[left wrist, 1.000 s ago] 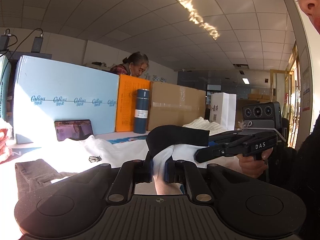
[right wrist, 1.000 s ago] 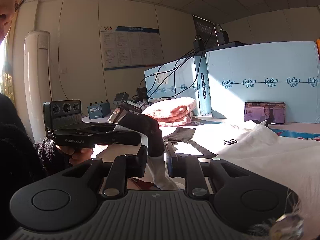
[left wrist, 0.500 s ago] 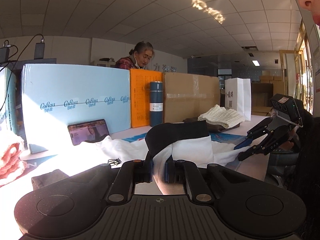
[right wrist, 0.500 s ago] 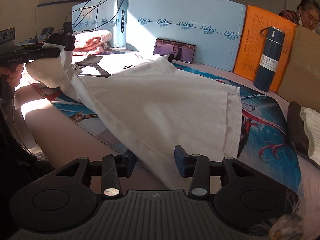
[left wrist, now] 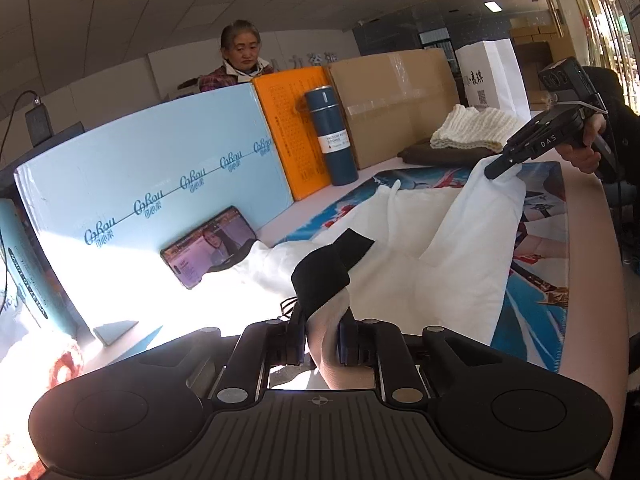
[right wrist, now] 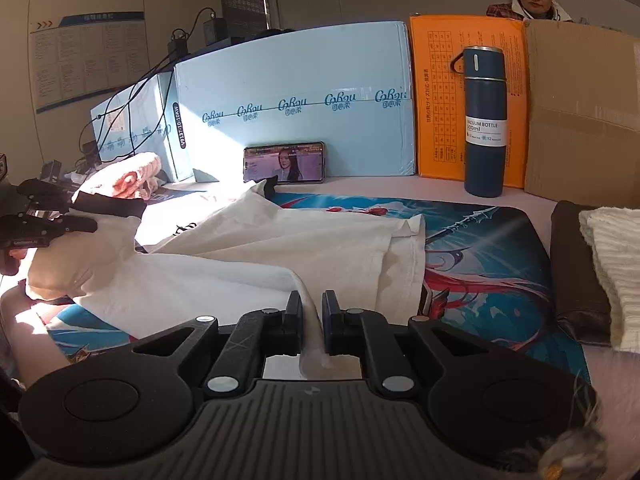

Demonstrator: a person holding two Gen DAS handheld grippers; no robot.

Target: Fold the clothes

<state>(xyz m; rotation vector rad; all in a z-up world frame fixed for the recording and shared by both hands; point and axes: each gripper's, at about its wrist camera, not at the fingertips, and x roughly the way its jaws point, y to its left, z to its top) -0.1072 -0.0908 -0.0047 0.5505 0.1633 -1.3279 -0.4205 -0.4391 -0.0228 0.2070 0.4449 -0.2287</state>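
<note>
A white garment with a black band lies spread over a printed mat and is lifted at two ends. My left gripper has the black-banded end bunched between its pads; its jaws are opening, though the cloth still fills the gap. In the right wrist view this gripper holds that end up at the far left. My right gripper is closing on a thin edge of the white garment. From the left wrist view its tips pinch the raised cloth corner.
Along the back stand a light blue box, an orange box, a cardboard box and a blue vacuum bottle. A phone leans on the blue box. Folded knitwear lies right, a pink towel left. A person sits behind the boxes.
My right gripper left the black-banded end, swung right along the garment and closed on its edge. The left gripper kept the banded end and tipped down, so the cloth now spans between them.
</note>
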